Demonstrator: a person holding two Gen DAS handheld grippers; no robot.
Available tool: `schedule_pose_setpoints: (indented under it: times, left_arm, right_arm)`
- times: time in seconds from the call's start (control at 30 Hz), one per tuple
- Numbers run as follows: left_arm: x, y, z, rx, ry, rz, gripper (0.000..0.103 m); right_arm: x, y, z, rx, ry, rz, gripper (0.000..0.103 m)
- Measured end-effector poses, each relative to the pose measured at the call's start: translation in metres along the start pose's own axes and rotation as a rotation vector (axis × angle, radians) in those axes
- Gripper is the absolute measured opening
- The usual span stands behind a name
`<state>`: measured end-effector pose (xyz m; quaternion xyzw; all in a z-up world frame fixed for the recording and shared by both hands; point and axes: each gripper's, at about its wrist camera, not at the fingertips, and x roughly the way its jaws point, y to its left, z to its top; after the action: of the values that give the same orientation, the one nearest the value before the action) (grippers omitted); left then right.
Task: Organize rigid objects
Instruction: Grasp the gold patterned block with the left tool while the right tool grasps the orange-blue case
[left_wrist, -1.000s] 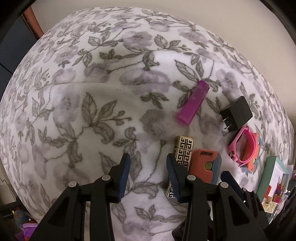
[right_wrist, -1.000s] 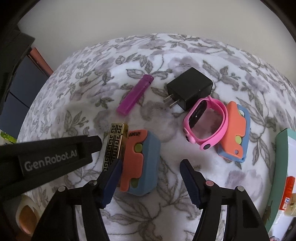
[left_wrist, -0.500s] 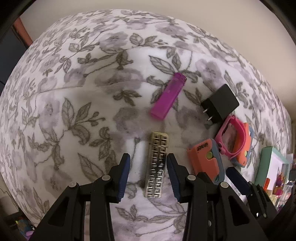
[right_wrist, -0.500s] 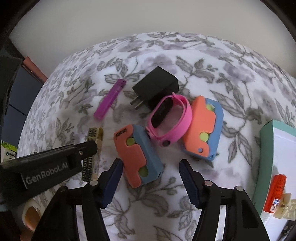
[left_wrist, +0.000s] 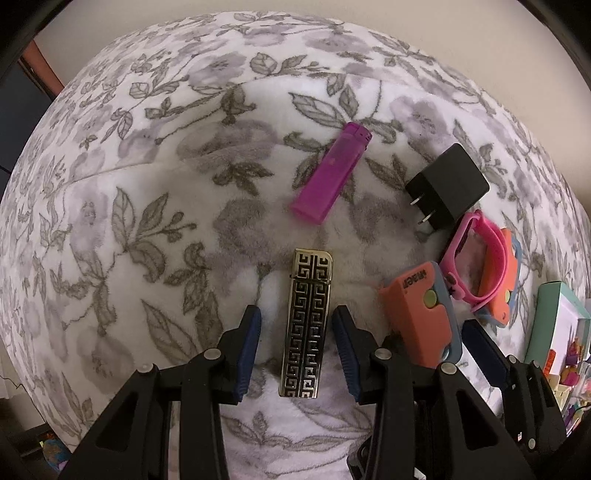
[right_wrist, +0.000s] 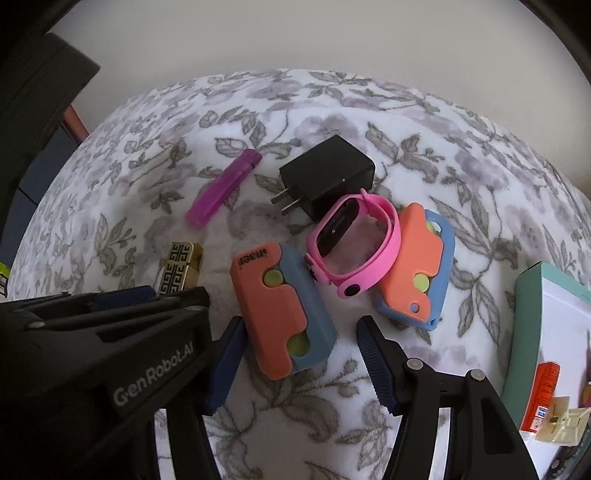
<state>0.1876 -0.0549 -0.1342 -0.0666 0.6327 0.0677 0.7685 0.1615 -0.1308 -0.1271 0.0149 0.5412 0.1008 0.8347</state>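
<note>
Left gripper (left_wrist: 296, 350) jaws stood apart astride the gold lighter (left_wrist: 306, 325); right gripper (right_wrist: 301, 365) jaws apart around the orange case (right_wrist: 280, 314).

soft, even indoor light, faint shadows; sharp centre, strong fisheye bending and dark vignette at edges.

The black body of the left gripper (right_wrist: 110, 354), seen from the right wrist camera, carries white lettering reading "GenRobot.AI". The nearer orange-and-blue case (right_wrist: 282, 310) has dark raised letters on its orange end, upside down in both views and looking like "inaer", though that reading is unsure. Print on the red-orange tube (right_wrist: 541, 397) is too small to read
</note>
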Motion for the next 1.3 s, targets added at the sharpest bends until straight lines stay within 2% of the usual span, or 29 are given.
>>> schedule_pose_setpoints:
  times: [0.13,0.3,0.5,1.03,1.3]
  left_arm:
    - [0.0,0.008,0.002,-0.001,0.0,0.003,0.036]
    - [-0.006,0.017,0.006,-0.018,0.0,-0.007,0.021]
    - [-0.013,0.028,0.008,-0.047,0.001,-0.018,0.021]
    - [-0.107,0.035,0.016,-0.065,-0.214,-0.078,0.021]
    - [-0.123,0.024,0.015,-0.064,-0.254,-0.101,0.021]
  right_arm:
    - [-0.001,0.0,0.001,-0.005,-0.008,-0.023,0.051]
    - [-0.002,-0.001,0.0,-0.011,-0.01,-0.022,0.05]
    - [-0.006,-0.004,0.0,0.002,-0.014,-0.008,0.05]
    - [-0.071,-0.035,0.014,0.084,-0.157,0.05,0.042]
    - [-0.084,-0.056,0.013,0.135,-0.179,0.065,0.041]
